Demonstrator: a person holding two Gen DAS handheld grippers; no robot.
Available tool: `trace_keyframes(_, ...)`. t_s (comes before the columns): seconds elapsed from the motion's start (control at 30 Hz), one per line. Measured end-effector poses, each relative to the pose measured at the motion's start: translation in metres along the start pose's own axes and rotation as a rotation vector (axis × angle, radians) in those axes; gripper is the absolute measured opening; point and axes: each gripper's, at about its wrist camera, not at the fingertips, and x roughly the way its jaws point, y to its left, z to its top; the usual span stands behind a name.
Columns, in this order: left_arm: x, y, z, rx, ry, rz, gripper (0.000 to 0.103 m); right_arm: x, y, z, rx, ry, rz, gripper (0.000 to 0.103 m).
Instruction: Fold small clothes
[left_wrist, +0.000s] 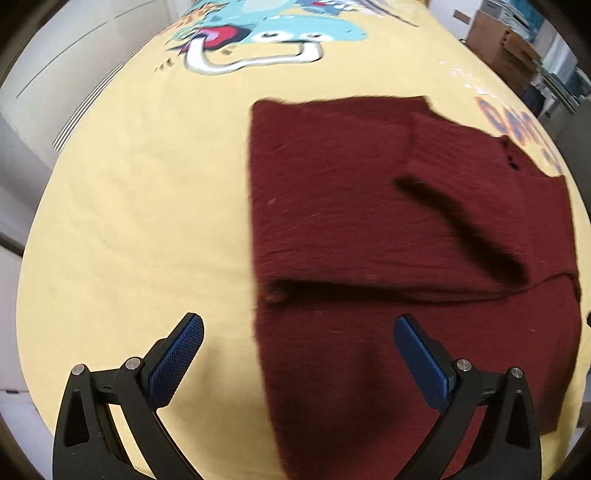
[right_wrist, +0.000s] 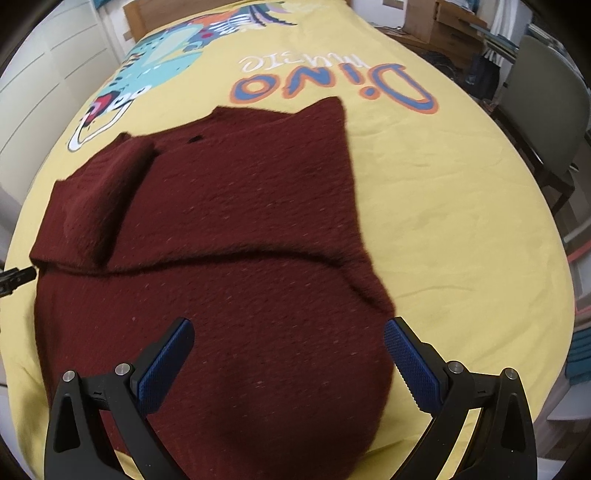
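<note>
A dark red knitted garment (left_wrist: 388, 229) lies flat on the yellow printed bedspread (left_wrist: 140, 206), with its sleeves folded in over its body. My left gripper (left_wrist: 297, 330) hovers over the garment's left edge, jaws wide open and empty; one blue pad (left_wrist: 177, 354) is over bare bedspread, the other over the knit. In the right wrist view the same garment (right_wrist: 221, 229) fills the middle. My right gripper (right_wrist: 288, 339) hangs open above its near right part, nothing between the pads. A black tip of the left gripper (right_wrist: 16, 277) shows at the left edge.
The bedspread (right_wrist: 443, 221) carries a dinosaur print (left_wrist: 266, 33) and the word Dino (right_wrist: 332, 86). White cupboards (right_wrist: 44, 66) stand on the left. Cardboard boxes (left_wrist: 506, 48) and a chair (right_wrist: 546, 110) are on the right of the bed.
</note>
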Motion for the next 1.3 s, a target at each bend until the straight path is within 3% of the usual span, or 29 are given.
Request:
trace_keyframes(0.13,0.018,0.008,0.004,-0.031,0.02,-0.034,0.094,0.006,0.012,-0.002,-0.021,0.031,0.007,0.102)
trace_keyframes(0.2,0.028,0.008,0.007,-0.035,0.044,-0.036,0.073,0.008,0.019,-0.002,-0.046,0.039,-0.009,0.102)
trace_keyframes(0.33,0.04,0.006,0.011,-0.041,0.05,-0.06,0.062,0.008,0.031,0.001,-0.079,0.048,-0.027,0.102)
trace_keyframes(0.47,0.04,-0.002,0.013,0.013,0.034,-0.044,0.036,0.004,0.052,0.012,-0.139,0.036,-0.044,0.102)
trace_keyframes(0.6,0.042,-0.007,0.014,0.018,0.043,-0.077,0.023,-0.003,0.087,0.033,-0.208,0.0,-0.022,0.102)
trace_keyframes(0.9,0.043,-0.006,0.013,0.011,0.052,-0.104,0.022,0.002,0.2,0.088,-0.438,-0.081,0.041,0.102)
trace_keyframes(1.1,0.045,-0.015,0.019,0.001,0.062,-0.118,0.022,0.041,0.253,0.111,-0.525,-0.028,0.052,0.102)
trace_keyframes(1.3,0.048,-0.015,0.019,0.028,0.065,-0.098,0.022,0.087,0.277,0.112,-0.583,0.055,0.027,0.102)
